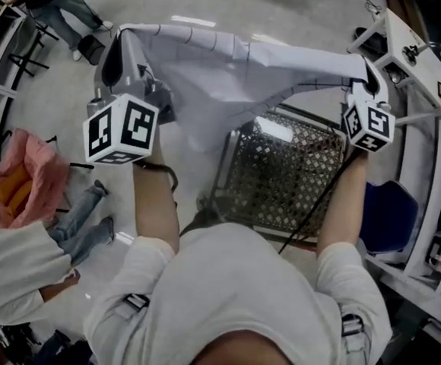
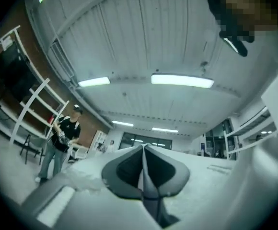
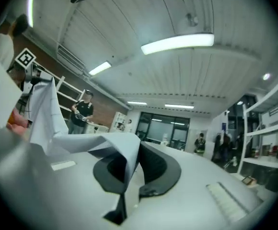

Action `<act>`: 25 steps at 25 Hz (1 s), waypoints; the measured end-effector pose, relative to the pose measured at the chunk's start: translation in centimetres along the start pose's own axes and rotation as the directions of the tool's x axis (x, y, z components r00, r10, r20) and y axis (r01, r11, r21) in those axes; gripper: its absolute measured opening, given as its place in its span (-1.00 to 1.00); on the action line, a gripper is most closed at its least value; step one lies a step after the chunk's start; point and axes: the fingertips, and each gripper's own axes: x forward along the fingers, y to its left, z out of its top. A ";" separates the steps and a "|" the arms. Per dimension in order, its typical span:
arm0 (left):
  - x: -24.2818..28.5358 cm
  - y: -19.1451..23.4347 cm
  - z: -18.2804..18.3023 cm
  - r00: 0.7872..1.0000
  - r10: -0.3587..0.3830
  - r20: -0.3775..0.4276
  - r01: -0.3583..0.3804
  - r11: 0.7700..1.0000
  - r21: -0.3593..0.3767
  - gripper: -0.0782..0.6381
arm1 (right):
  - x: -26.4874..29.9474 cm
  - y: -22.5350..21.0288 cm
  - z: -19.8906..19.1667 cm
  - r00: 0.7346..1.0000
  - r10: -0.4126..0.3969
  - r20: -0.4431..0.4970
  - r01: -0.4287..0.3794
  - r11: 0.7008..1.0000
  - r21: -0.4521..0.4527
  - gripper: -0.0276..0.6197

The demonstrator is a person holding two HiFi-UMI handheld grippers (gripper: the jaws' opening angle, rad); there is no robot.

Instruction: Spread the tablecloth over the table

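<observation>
The pale grey tablecloth hangs stretched in the air between my two raised grippers, sagging in the middle over a metal mesh table below. My left gripper is shut on the cloth's left corner. In the left gripper view only a thin edge of cloth shows between the closed pads of that gripper. My right gripper is shut on the right corner. In the right gripper view the tablecloth folds out of my right gripper and runs left toward the other gripper's marker cube. Both gripper views look up at the ceiling.
White shelving stands along the right, with a blue seat beside the mesh table. A pink bag and a person in white are at the left. Another person stands at the far upper left.
</observation>
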 end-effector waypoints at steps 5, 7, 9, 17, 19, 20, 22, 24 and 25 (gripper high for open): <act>-0.4 -10.3 -2.0 0.989 -0.140 -0.054 0.146 0.981 0.126 -0.72 | -4.7 -3.7 -0.9 1.000 -0.026 0.008 0.025 0.991 0.132 -0.90; -1.2 -12.9 -7.3 0.973 -0.149 -0.176 0.177 0.972 0.154 -0.72 | -4.6 -0.2 -1.9 0.999 0.046 0.004 -0.046 0.985 0.168 -0.90; -2.5 -13.8 -12.1 0.953 -0.117 -0.278 0.167 0.973 0.161 -0.72 | -4.0 4.3 -2.8 0.991 0.136 0.000 -0.133 0.973 0.188 -0.90; -10.2 -2.8 -16.1 0.907 0.130 -0.400 -0.097 0.990 0.101 -0.72 | -0.9 23.7 -3.3 0.878 0.478 0.028 -0.463 0.833 0.302 -0.90; -12.9 1.0 -13.8 0.909 0.210 -0.359 -0.188 0.977 0.098 -0.72 | -0.6 29.1 -2.6 0.829 0.558 0.038 -0.540 0.781 0.314 -0.90; -14.5 2.9 -12.2 0.908 0.257 -0.330 -0.237 0.966 0.100 -0.72 | -0.8 32.2 -2.1 0.794 0.606 0.046 -0.587 0.745 0.315 -0.90; -17.6 6.1 -8.8 0.899 0.344 -0.271 -0.323 0.939 0.119 -0.72 | -1.7 38.6 -0.9 0.707 0.704 0.065 -0.685 0.660 0.307 -0.90; -20.2 8.6 -6.1 0.885 0.407 -0.226 -0.382 0.912 0.148 -0.72 | -3.2 44.5 0.3 0.616 0.784 0.082 -0.766 0.572 0.293 -0.90; -21.2 9.5 -5.2 0.880 0.426 -0.211 -0.399 0.903 0.160 -0.72 | -4.0 46.9 0.8 0.579 0.810 0.088 -0.793 0.536 0.289 -0.90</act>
